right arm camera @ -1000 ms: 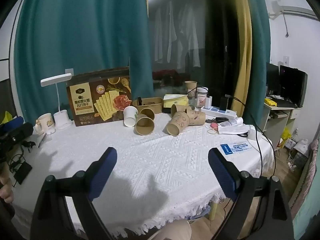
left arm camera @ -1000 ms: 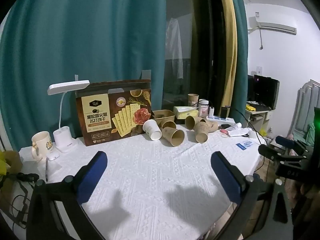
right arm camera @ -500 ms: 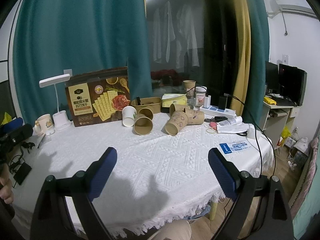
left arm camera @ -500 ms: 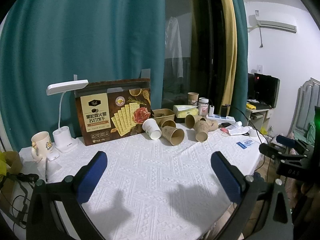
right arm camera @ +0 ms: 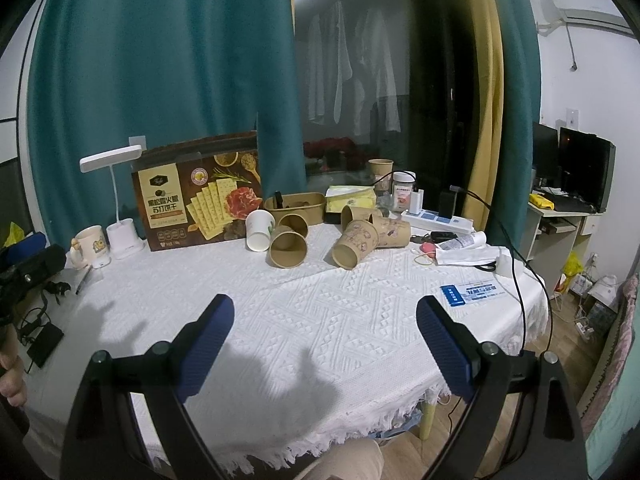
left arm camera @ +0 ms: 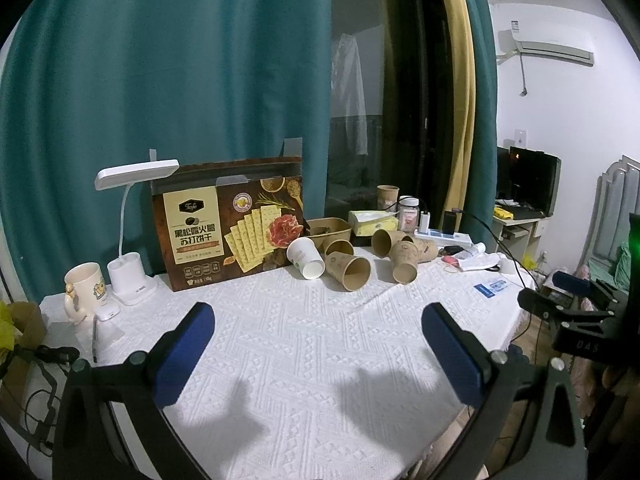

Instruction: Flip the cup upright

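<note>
Every paper cup I could see lay tipped on its side, the nearest brown cup (left arm camera: pixel 349 276) and a white cup (left arm camera: pixel 306 258) well ahead of my left gripper (left arm camera: pixel 318 354), at the table's far edge by the cracker box (left arm camera: pixel 228 224). From my right gripper (right arm camera: pixel 325 344) the second brown cup (right arm camera: pixel 355 243) lay ahead too. Both tongs were spread wide and held nothing over the white tablecloth (right arm camera: pixel 320 312). I judged the task not yet begun: approach, grasp and righting remained.

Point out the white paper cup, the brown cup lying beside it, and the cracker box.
white paper cup (right arm camera: pixel 259 230), right wrist view, side wall
brown paper cup (right arm camera: pixel 287 249), right wrist view, open mouth
cracker box (left arm camera: pixel 224 228), left wrist view, printed front
</note>
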A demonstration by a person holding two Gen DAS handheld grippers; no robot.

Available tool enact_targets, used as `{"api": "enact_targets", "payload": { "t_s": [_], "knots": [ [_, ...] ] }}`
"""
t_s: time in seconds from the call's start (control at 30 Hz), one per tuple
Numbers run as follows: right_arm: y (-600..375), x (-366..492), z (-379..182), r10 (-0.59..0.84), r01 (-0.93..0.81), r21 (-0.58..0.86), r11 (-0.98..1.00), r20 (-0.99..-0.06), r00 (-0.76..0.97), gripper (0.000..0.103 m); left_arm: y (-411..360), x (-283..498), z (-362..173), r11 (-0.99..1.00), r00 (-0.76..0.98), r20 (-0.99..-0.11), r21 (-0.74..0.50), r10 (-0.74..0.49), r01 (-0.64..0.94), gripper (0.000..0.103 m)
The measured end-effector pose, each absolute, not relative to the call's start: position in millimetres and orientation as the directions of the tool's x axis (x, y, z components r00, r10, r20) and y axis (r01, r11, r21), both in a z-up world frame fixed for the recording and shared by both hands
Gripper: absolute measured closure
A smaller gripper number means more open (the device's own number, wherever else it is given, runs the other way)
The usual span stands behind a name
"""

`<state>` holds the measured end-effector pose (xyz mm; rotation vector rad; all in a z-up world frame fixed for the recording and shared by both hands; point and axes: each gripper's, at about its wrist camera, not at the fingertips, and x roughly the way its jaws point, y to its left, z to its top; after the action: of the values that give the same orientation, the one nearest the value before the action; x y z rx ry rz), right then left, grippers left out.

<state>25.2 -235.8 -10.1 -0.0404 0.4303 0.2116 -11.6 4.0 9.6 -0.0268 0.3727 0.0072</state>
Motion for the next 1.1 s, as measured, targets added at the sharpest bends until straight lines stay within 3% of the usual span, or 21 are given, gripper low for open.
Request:
{"api": "enact_targets", "payload": {
  "t_s": [1.1],
  "knots": [
    [-230.9, 26.9, -16.1, 0.191, -0.210, 0.001, 0.978, -0.420, 0.887, 0.012, 13.3, -5.4, 5.3, 0.999, 0.927, -0.373, -0.020, 0.034, -0.045, 0.000]
  ]
}}
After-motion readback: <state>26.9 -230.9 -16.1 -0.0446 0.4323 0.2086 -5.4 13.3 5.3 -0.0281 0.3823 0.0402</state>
